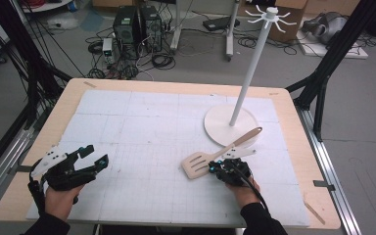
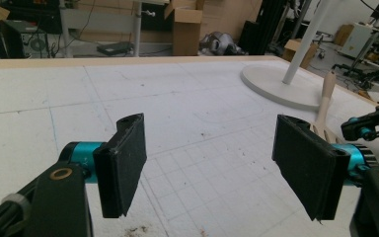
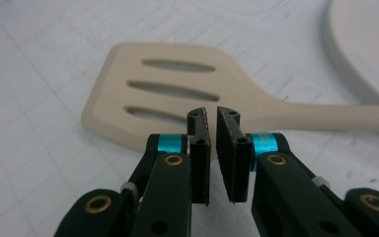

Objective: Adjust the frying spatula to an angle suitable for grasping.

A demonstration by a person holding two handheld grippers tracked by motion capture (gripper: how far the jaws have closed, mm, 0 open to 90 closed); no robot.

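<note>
A pale wooden slotted spatula (image 1: 198, 164) lies flat on the white gridded mat, its handle running up and right onto the stand's round base (image 1: 220, 125). My right gripper (image 1: 215, 165) sits at the blade's near right edge. In the right gripper view its jaws (image 3: 213, 116) stand a narrow slit apart with nothing between them, just in front of the spatula (image 3: 177, 79). My left gripper (image 1: 95, 154) rests at the mat's near left, open wide and empty (image 2: 212, 163). The left gripper view also shows the spatula's handle (image 2: 325, 98) far right.
A white stand with a tall pole (image 1: 252, 68) and hooked arms on top rises from the round base at the mat's right. The wooden table edge (image 1: 63, 105) frames the mat. Computers, cables and boxes lie on the floor beyond.
</note>
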